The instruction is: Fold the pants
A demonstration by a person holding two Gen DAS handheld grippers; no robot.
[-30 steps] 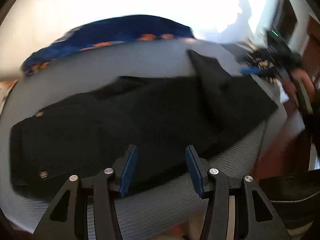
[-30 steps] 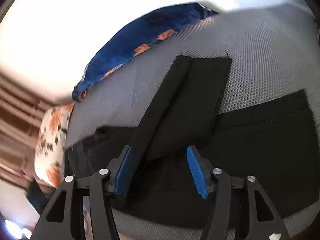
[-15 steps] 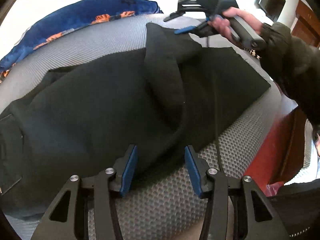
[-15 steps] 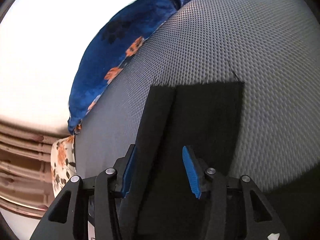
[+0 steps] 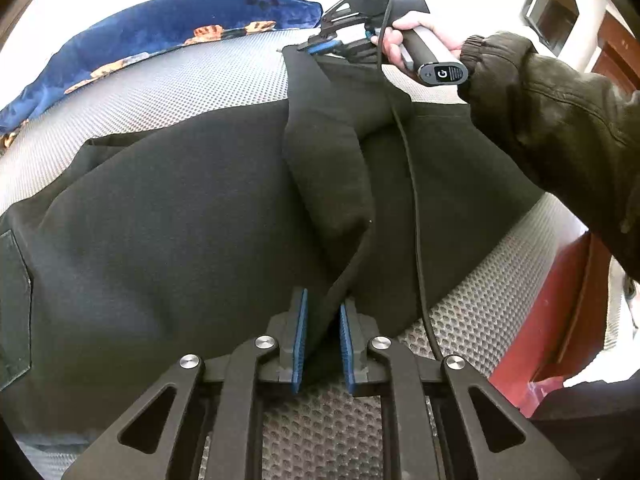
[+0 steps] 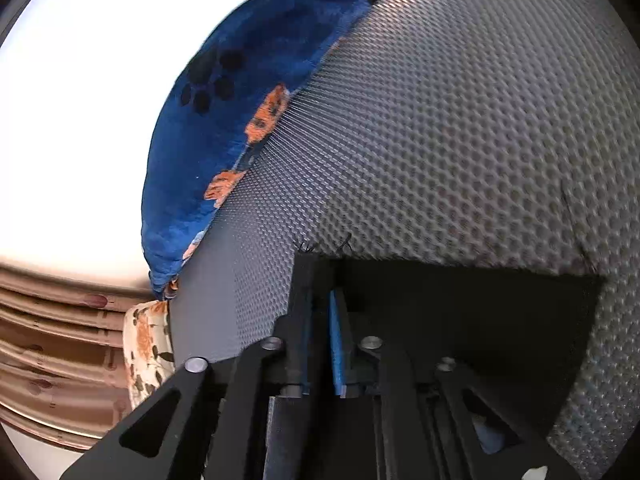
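While the black cloth pants [image 5: 180,220] lie spread over the grey honeycomb-mesh mattress [image 5: 192,76], the left claw [image 5: 322,334] pinches a raised fold at their near edge. At the far end, the right claw [image 6: 320,332] is clamped on a leg hem, beside a blue orange-flowered blanket [image 6: 224,120].

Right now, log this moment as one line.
step: fold pants | left gripper: shut on pants | right gripper: shut on pants hem | surface: grey mat
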